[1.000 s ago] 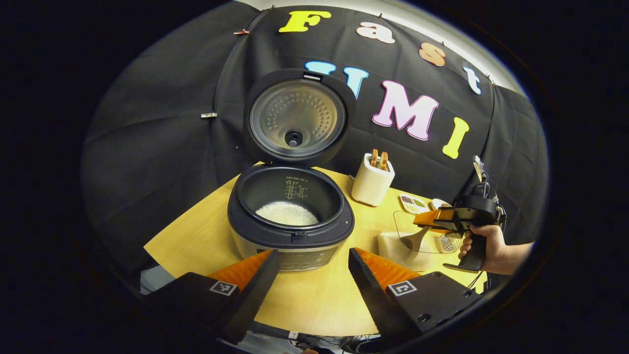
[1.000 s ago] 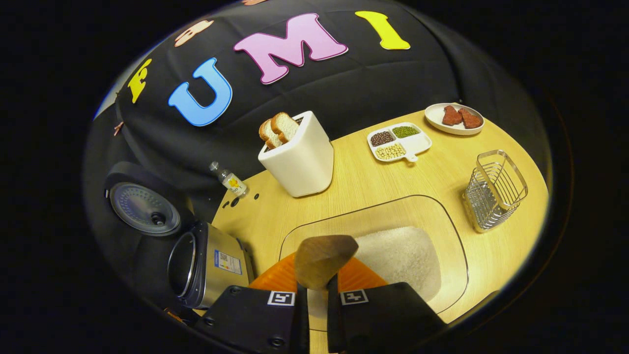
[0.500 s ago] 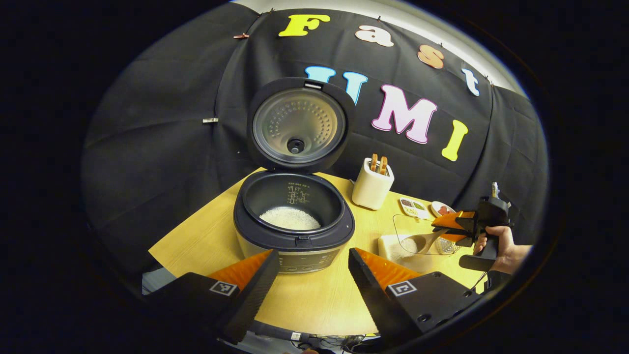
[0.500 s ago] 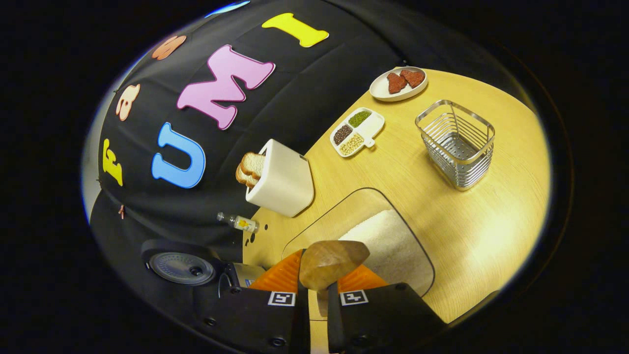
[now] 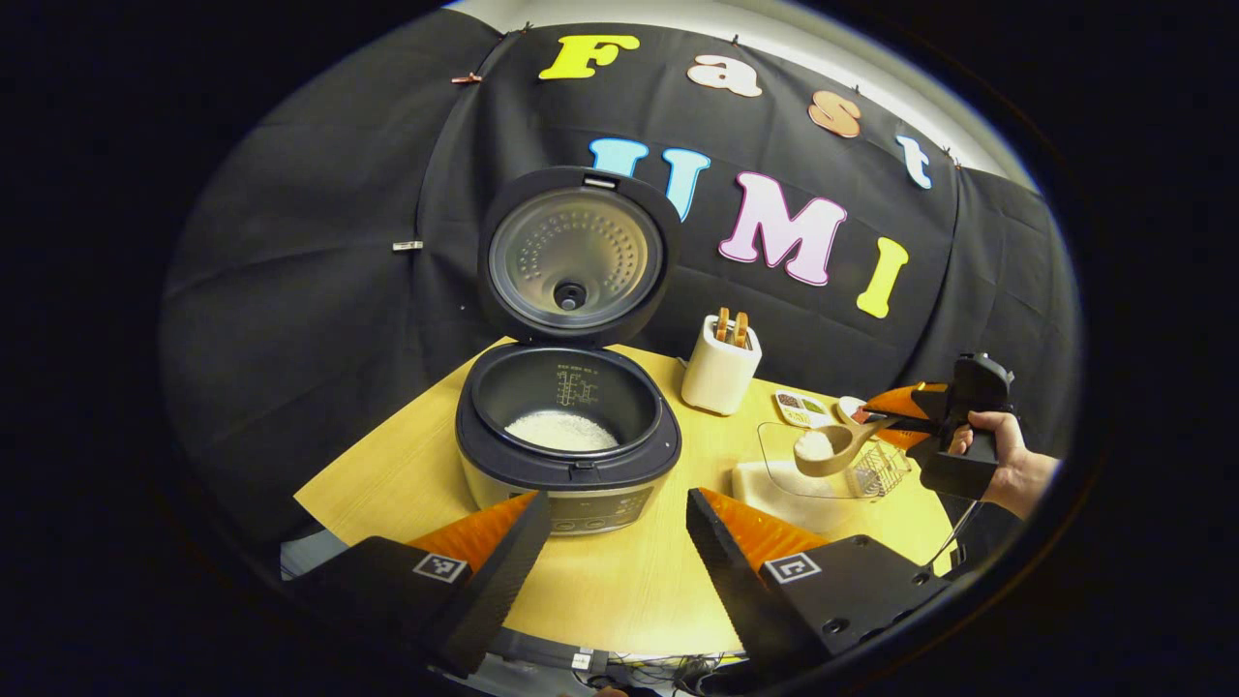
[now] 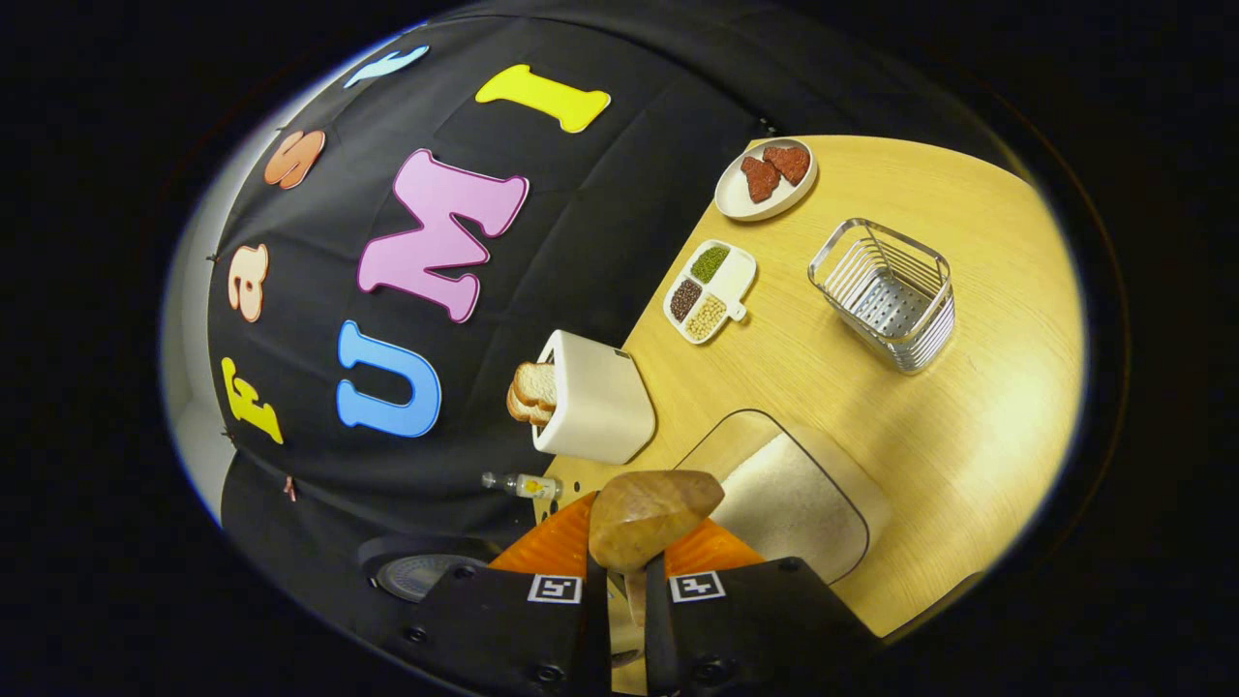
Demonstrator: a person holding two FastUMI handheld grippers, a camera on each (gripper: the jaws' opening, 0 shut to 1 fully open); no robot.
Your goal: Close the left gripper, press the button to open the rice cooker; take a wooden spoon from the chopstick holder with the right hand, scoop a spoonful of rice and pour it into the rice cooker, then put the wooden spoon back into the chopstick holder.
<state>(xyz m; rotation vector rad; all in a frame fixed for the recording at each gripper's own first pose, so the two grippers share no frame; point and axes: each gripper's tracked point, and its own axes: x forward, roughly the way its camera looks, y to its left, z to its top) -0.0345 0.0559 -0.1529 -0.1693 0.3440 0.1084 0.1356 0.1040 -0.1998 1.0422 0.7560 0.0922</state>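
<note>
The right gripper (image 5: 895,418) has its jaws clamped on the wooden spoon (image 5: 840,447), bowl level so the rice stays in. The left gripper (image 5: 612,542), jaws wide and empty, fronts the open rice cooker (image 5: 567,426).

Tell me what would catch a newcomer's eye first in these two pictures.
Likely the rice cooker in the middle of the left gripper view, lid raised, white rice in its pot. Next, at that view's right, the right hand-held gripper holds a wooden spoon heaped with rice above the clear rice container. In the right gripper view, the white toaster with bread slices sits by the table's back edge.
</note>
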